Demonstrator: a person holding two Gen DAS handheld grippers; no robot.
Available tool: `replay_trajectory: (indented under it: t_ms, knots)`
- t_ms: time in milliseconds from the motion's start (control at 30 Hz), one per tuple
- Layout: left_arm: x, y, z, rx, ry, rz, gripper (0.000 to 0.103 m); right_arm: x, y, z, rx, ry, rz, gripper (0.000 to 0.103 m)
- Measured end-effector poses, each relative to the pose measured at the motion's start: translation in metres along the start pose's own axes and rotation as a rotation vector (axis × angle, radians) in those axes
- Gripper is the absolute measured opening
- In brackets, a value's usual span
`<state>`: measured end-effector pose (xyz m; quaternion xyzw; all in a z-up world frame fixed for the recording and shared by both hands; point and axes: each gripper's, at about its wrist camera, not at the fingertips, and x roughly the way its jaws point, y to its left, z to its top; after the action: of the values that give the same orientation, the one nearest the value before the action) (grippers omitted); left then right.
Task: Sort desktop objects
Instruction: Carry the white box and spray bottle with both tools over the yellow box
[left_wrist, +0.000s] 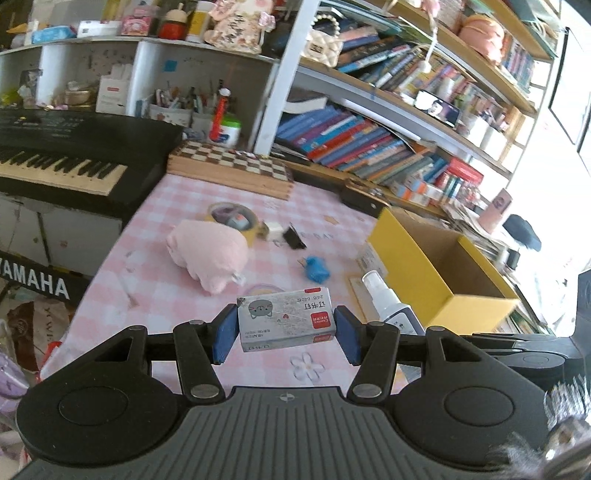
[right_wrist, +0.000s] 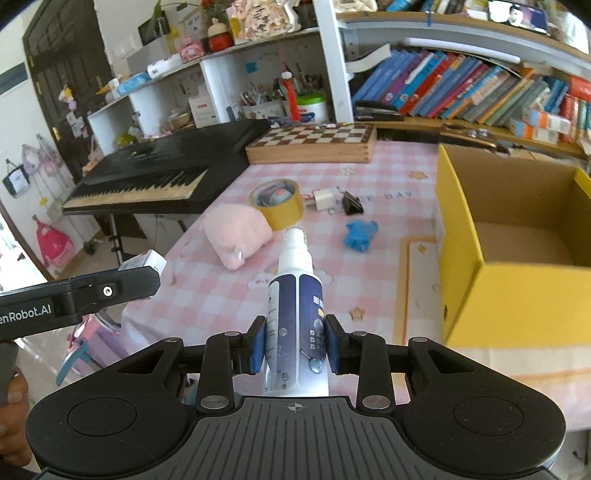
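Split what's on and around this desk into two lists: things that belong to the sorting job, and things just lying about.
Job:
- left gripper holding staple box
- right gripper holding spray bottle
- yellow cardboard box
- tape roll
- pink plush
- blue toy
- binder clip
- white charger plug

Lying about:
- keyboard piano
- chessboard box
- shelved books

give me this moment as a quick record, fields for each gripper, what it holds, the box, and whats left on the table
left gripper: shut on the staple box, held above the table
right gripper: shut on the spray bottle, nozzle pointing away from the camera
yellow box: open, nothing visible inside, on the table's right side
left on table: pink plush, tape roll, white charger, black binder clip, blue toy
tablecloth: pink checked
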<state>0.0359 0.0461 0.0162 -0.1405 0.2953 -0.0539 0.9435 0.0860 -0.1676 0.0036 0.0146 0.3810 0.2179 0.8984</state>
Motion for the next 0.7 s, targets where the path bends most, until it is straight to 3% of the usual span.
replay_trajectory:
  t_ms: [700]
  knots:
    - [-0.007, -0.053, -0.031, 0.145, 0.080, -0.226, 0.053, -0.064, -0.022, -0.061, 0.168, -0.030, -0.182, 0.032]
